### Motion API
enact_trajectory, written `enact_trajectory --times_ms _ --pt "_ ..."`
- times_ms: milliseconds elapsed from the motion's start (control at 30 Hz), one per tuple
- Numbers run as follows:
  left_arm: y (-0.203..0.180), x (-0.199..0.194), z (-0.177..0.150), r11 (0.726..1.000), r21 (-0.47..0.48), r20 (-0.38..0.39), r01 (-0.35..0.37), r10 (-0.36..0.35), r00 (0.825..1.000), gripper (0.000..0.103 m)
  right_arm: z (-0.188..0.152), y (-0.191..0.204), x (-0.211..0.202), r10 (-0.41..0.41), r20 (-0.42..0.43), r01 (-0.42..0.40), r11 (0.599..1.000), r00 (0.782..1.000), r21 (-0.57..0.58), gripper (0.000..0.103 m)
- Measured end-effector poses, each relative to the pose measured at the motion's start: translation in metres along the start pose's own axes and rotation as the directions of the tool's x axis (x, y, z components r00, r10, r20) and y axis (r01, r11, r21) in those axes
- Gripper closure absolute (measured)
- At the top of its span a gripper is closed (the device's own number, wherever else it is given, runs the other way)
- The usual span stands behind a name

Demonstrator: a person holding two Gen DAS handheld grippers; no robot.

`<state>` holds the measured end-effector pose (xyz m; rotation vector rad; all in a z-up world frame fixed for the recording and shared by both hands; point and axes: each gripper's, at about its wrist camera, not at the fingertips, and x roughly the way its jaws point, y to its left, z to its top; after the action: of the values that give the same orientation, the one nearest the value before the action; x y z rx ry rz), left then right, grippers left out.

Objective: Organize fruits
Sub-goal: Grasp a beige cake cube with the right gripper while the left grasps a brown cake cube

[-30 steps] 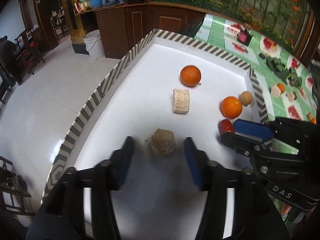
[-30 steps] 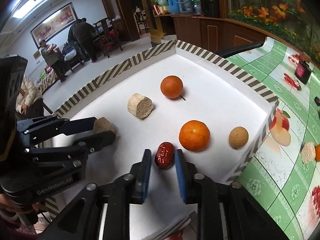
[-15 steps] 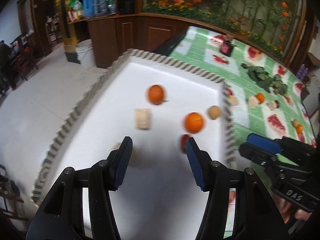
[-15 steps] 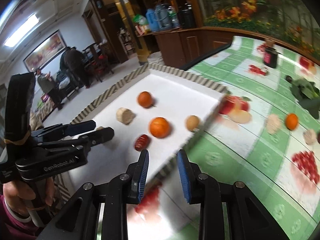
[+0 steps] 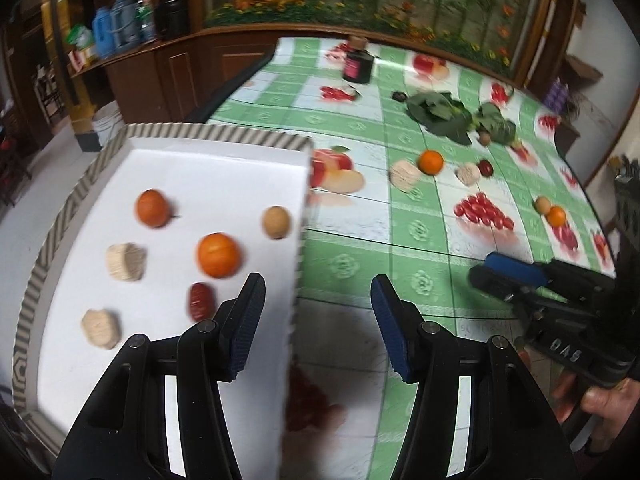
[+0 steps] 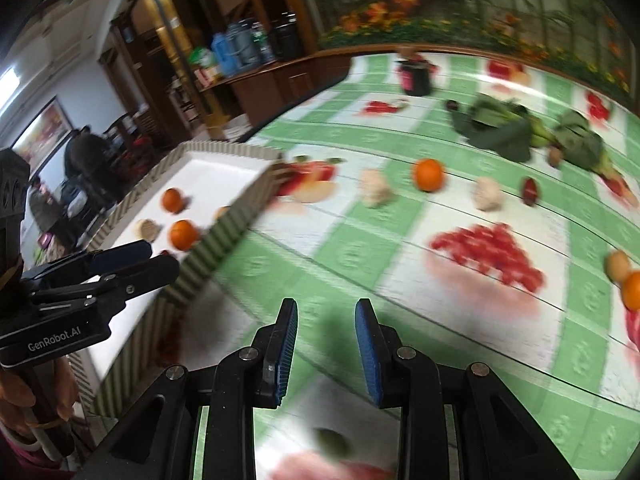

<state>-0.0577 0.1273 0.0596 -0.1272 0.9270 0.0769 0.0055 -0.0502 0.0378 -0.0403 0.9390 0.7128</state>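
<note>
A white tray (image 5: pixel 224 148) with a striped rim holds two oranges (image 5: pixel 218 255), a red date (image 5: pixel 200 301), a brown round fruit (image 5: pixel 276 222) and two beige chunks (image 5: pixel 125 261). On the green tablecloth lie an orange (image 6: pixel 429 175), beige chunks (image 6: pixel 375 188), a dark red date (image 6: pixel 530 190) and another orange (image 6: pixel 633 289). My left gripper (image 5: pixel 318 292) is open and empty over the tray's right edge. My right gripper (image 6: pixel 326 312) is open and empty above the tablecloth, right of the tray (image 6: pixel 224 236).
Green leafy vegetables (image 5: pixel 440 112) and a dark jar (image 5: pixel 357 66) lie at the far side of the table. A wooden counter with bottles (image 5: pixel 120 32) stands beyond the tray. People sit in the room at left (image 6: pixel 86 156).
Both grippers have let go of their pieces in the tray and swung right, away from it, toward the tablecloth. The red date and a beige chunk now lie in the tray.
</note>
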Motion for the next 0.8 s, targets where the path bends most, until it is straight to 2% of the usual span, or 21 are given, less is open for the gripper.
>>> enact_trajectory --times_ms 200,400,800 --pt "-0.025 0.011 0.011 0.999 0.016 -0.019 0.046 -0.046 0.999 0.048 -0.001 -0.043 -0.013 -0.077 0.010 0.077 0.996 0.997 0.053 0.074" --pt "-0.046 0.023 0.029 0.996 0.055 -0.044 0.071 -0.068 0.997 0.048 0.013 -0.075 -0.014 -0.108 0.020 0.106 0.991 0.994 0.078 0.074" --pt "-0.066 0.066 0.068 0.989 0.110 -0.093 0.099 -0.089 0.992 0.048 0.059 -0.100 0.030 -0.136 0.003 0.136 0.990 0.991 0.036 0.073"
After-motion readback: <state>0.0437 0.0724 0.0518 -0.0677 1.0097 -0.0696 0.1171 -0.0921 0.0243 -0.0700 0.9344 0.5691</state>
